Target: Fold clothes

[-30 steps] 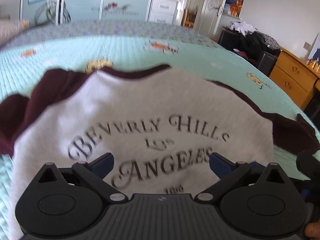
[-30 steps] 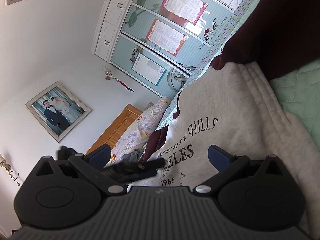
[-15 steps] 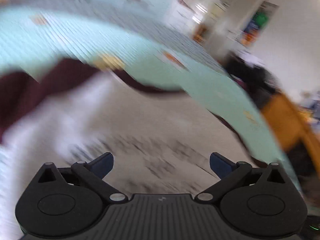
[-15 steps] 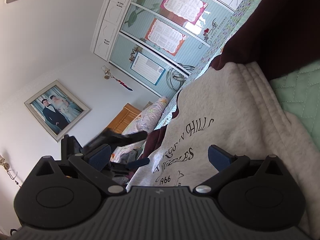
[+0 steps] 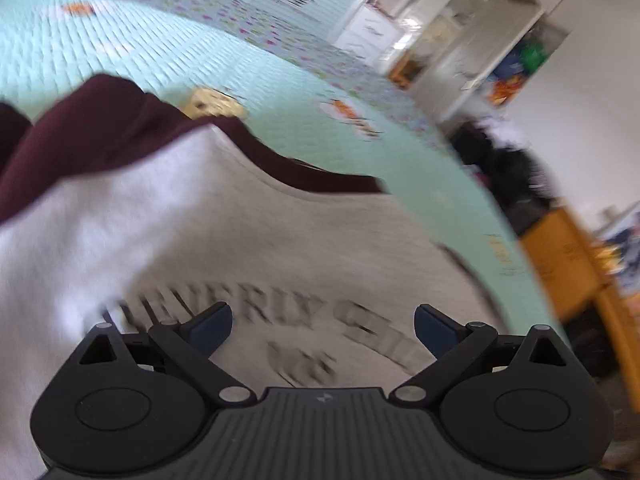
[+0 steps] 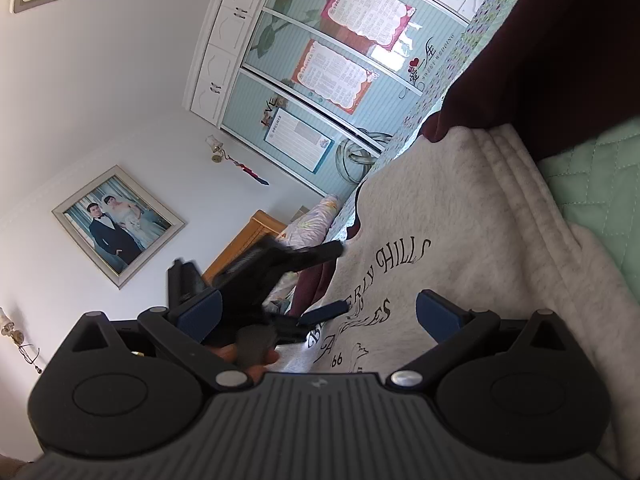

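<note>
While the left wrist view a second ago looked squarely over the printed chest, the left tool [image 5: 323,322] has since swung toward the sweatshirt's [image 5: 248,240] left shoulder, fingers spread and holding nothing, probably heading for a sleeve to start the fold. Seen from the right wrist, the right tool [image 6: 318,316] has barely moved and is likewise spread and empty beside the garment's side edge, with the left tool [image 6: 280,280] risen into sight; the sweatshirt lies flat, print up, on the bed [image 5: 120,48], its collar-to-hem axis running away from the left tool.
</note>
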A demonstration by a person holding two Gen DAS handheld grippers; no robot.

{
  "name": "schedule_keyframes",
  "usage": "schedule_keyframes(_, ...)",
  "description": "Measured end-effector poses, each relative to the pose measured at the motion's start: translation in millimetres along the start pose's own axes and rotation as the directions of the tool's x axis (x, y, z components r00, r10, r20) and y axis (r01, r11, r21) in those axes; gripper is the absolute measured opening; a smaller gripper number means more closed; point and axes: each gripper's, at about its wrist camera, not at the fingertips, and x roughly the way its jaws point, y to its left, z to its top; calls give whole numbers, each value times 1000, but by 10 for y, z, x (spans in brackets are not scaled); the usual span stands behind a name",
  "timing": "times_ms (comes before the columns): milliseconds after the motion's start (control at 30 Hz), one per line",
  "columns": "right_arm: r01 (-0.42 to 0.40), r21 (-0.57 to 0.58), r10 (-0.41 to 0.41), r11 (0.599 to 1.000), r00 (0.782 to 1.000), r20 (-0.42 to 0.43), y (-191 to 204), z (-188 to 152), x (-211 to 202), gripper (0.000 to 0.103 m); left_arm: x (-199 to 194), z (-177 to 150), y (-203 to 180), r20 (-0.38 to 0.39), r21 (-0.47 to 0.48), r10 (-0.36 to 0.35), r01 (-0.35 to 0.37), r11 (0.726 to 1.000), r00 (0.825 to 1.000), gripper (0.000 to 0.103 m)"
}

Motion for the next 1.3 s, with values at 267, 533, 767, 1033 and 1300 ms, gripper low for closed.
schedule_keyframes(267, -6, 4, 6, 1000, 1000, 4, -30, -4, 10, 103, 449, -93, 102, -159, -112, -278, 262, 959, 947, 101)
schedule_keyframes(533, -8, 8, 8, 1000, 1000, 4, -45, -7, -1, 103, 248, 130, 37, -21, -110, -125, 122, 987, 992, 98)
schedule_keyframes(767, 39, -12, -39, 999, 998, -58, 69, 27, 49, 103, -439, -567, 115, 66, -43, -74, 77, 996, 995, 101)
schedule_keyframes(1033, 72, -604, -341, 794, 875, -344, 932, 46, 789, 90, -705, -971, 352, 189, 40, -97, 91, 995, 977, 102)
schedule_keyframes(1300, 412, -323, -494, 852, 837, -235, -233, 1230, 621, 0, -781, -1030, 390, 200, 63, -105, 94, 994, 974, 102)
